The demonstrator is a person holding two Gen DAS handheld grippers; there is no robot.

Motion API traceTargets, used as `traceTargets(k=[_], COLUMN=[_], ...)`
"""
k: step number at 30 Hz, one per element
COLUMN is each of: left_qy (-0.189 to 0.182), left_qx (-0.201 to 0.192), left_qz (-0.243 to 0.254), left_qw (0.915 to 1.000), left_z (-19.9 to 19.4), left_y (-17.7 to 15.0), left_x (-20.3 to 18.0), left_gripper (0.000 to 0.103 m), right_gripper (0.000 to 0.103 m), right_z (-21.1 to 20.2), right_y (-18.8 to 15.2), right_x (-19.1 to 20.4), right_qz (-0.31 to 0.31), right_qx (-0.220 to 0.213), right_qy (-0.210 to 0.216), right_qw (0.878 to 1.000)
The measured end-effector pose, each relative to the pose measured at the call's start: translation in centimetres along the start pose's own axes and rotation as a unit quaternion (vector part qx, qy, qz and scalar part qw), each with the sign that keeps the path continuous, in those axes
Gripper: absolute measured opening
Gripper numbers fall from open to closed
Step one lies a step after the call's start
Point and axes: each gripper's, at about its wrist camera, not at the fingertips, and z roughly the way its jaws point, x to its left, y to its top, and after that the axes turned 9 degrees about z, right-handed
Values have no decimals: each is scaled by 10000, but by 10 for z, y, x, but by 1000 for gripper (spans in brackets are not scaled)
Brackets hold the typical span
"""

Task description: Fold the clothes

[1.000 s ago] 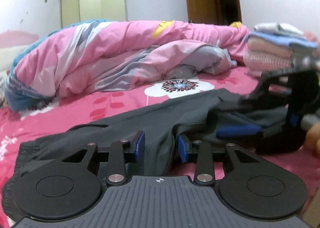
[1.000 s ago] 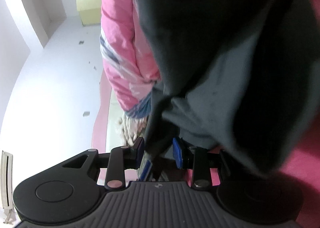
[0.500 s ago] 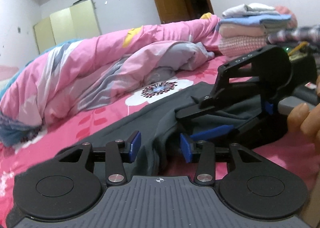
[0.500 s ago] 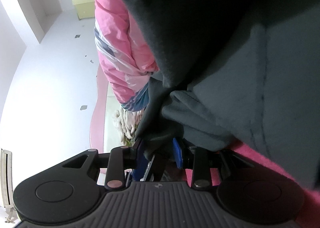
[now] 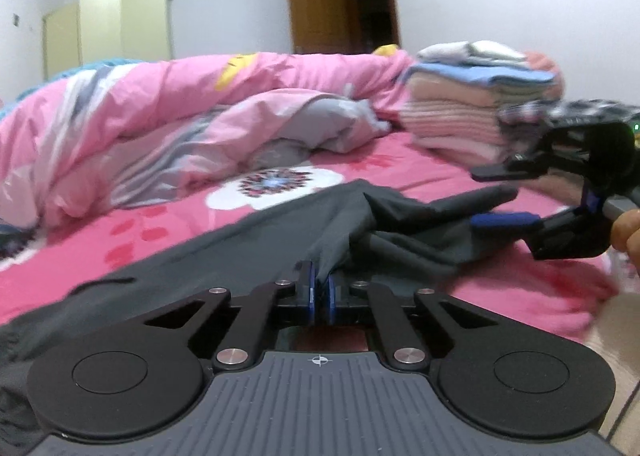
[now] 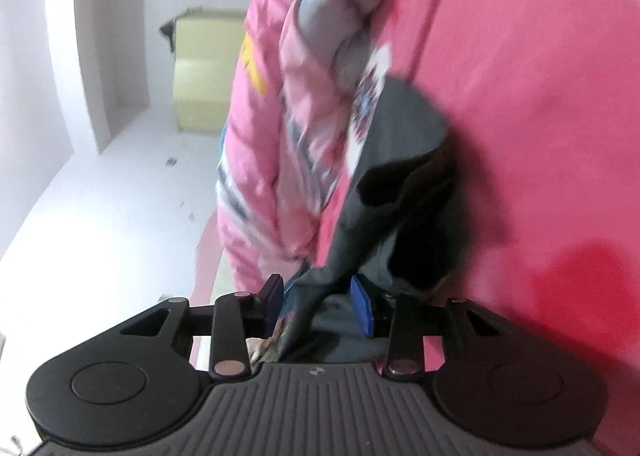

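Fabric of the dark grey garment [image 5: 280,240] now pinched tight in the left gripper [image 5: 319,292], whose jaws, half open around a loose ridge of cloth half a second ago, have just snapped closed on it. Spread across the pink floral bedsheet [image 5: 132,224], near the rumpled pink quilt [image 5: 160,112] and well short of the stack of folded laundry [image 5: 472,104]. Right gripper [image 6: 318,306] pulled back from the bunched cloth that filled its view a moment ago; jaws parted and lately widening, a strip of grey fabric running between the blue pads [image 6: 361,306] without visible pressure on it. Probably a handover: left side anchored, right letting go or regripping. Risk of the loose right end slumping and spoiling the fold line.
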Motion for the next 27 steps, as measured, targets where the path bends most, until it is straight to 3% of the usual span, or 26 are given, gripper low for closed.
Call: traceTargets(k=[4, 7, 10, 14, 27], left_qy=[-283, -394, -491, -621, -759], left_qx=[-103, -141, -231, -374, -714], left_qz=[44, -40, -151, -194, -830], left_qw=[9995, 9991, 9984, 9972, 9911], left_z=[-9, -11, -12, -12, -8], left_y=[-11, -19, -27, -35, -48], left_x=[-2, 3, 9, 14, 36], left_gripper=[5, 5, 4, 3, 3], right_gripper=[40, 40, 40, 39, 35], right_z=[-4, 51, 61, 30, 63], right_y=[-23, -9, -4, -19, -20], right_x=[-7, -19, -26, -36, -5], right_qz=[49, 36, -72, -321, -1208], right_qx=[-284, -418, -543, -684, -808], right_qy=[-463, -810, -1118, -1540, -2153], right_qw=[9985, 9958, 9922, 9852, 9657])
